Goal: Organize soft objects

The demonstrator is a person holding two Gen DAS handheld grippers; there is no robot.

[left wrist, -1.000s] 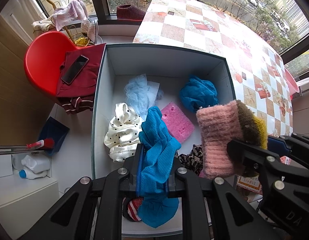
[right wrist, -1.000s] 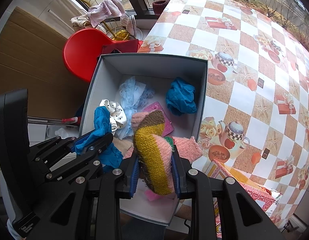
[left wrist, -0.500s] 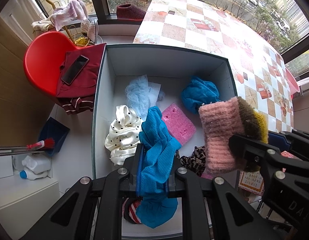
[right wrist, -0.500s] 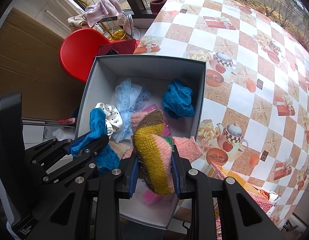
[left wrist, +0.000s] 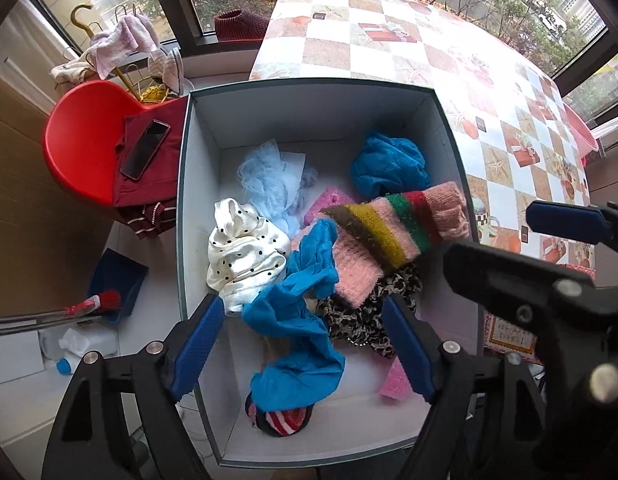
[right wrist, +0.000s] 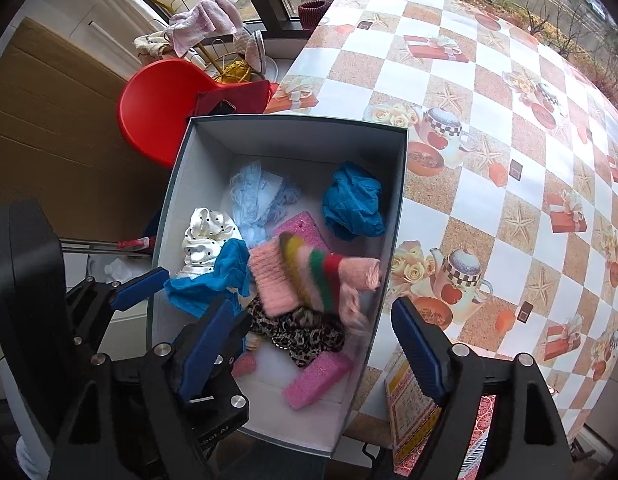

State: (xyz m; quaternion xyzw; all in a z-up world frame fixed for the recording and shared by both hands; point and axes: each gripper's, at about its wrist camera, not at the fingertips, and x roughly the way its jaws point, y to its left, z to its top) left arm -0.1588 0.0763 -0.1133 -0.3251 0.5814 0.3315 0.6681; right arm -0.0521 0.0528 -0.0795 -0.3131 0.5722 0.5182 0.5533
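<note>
Both claws have just sprung wide: left gripper [left wrist: 305, 344] drops the blue cloth [left wrist: 297, 320], right gripper [right wrist: 317, 344] frees the striped knit [right wrist: 309, 276], blurred, probably mid-fall. Both land inside the box [left wrist: 309, 96], near end.

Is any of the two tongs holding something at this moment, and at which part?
Nothing is held. Both tongs have just been opening: the left tongs stand wide around the blue cloth without pressing it, and the right tongs are free of the striped knit.
</note>
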